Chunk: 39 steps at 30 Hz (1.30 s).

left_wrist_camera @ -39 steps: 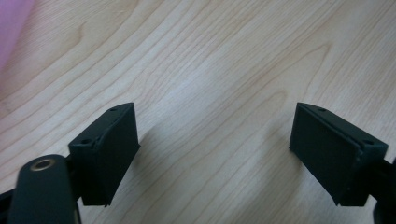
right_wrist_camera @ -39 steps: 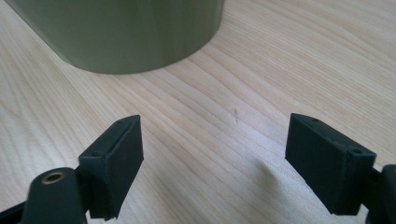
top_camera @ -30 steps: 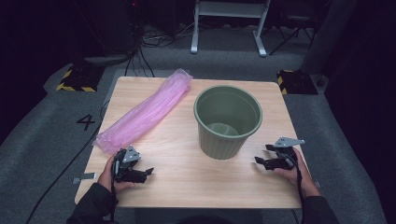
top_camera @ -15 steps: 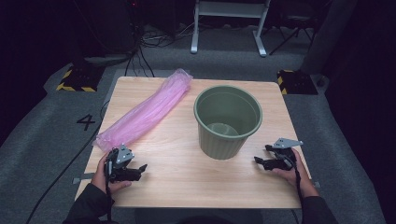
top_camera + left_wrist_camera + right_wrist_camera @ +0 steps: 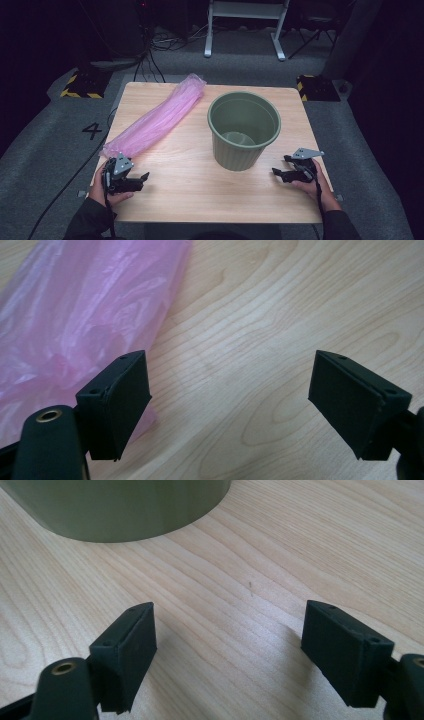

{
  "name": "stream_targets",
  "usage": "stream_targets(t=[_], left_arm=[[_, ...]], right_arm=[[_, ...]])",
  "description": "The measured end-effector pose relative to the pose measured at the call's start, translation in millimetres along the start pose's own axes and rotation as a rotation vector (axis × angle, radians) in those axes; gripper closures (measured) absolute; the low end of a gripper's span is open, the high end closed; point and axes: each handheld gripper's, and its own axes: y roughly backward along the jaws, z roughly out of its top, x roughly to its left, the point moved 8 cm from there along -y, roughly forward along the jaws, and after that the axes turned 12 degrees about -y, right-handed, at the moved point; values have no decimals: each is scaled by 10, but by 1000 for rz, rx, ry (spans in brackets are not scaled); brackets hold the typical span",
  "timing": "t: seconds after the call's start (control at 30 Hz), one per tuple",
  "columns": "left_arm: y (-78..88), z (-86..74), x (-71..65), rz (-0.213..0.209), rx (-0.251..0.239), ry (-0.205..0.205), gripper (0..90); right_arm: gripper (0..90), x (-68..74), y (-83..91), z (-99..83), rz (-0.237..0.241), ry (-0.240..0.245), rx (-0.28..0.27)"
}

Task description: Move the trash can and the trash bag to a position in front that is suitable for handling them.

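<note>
The bin (image 5: 244,129) stands upright on the worktop (image 5: 190,200), right of its middle. Left of the bin lies the plastic roll (image 5: 155,117), slanting from the far edge toward the near left corner — apart from the bin. Near-left of the bin sits the left gripper (image 5: 142,178), just beside the roll's near end; near-right of the bin — the right gripper (image 5: 276,172).

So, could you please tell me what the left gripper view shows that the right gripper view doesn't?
The left gripper view has the pink bag lying beside the left gripper, its crumpled end reaching the left jaw. The right gripper view instead has the base of the green bucket standing beyond the right gripper. Both share the wooden table and a pair of black jaws standing open with nothing between them.
</note>
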Motion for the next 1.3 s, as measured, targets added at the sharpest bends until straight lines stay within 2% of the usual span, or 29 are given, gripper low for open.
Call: stream_targets(t=[0.13,0.37,0.47,0.57,0.63,0.7,0.73,0.8,0.87,0.93,0.97,1.03,1.07,1.1,1.13,1.17,1.2,1.3], left_arm=[[73,-16,69,34,-9,24,162],[101,-98,204,82,2,56,159],[104,-129,248,88,-7,75,159],[61,-155,291,76,-7,97,162],[22,-155,318,44,-24,124,223],[-13,-146,339,5,-45,149,328],[-31,-143,344,-9,-42,147,384],[-73,-132,371,17,-35,141,419],[-118,-115,370,-12,-40,146,436],[-172,-113,364,-22,-28,130,519],[-188,-108,351,-30,-31,140,572],[-218,-99,322,-54,-28,121,698],[-231,-92,307,-58,-29,113,733],[-244,-81,289,-60,-35,112,783],[-250,-69,280,-41,-40,108,817],[-254,-49,272,-25,-48,108,840],[-258,-21,249,-29,-58,107,855],[-281,70,113,-64,-57,74,873]], right_arm=[[221,3,3,-3,3,2,1],[221,2,2,-2,3,3,1],[221,3,2,-3,4,3,1],[221,4,3,-4,5,5,1],[222,4,3,-3,6,5,1],[222,4,3,-3,6,5,2],[222,4,2,-3,6,5,2],[221,4,2,-3,6,5,2],[222,4,2,-3,6,5,2],[221,4,2,-3,6,5,2],[222,4,2,-3,7,6,2],[221,4,2,-3,6,5,2],[222,4,2,-3,6,5,2],[222,4,2,-3,6,5,2],[221,4,2,-3,6,5,2],[222,4,2,-3,6,5,2],[221,4,2,-3,6,5,2],[222,4,2,-3,7,5,2]])
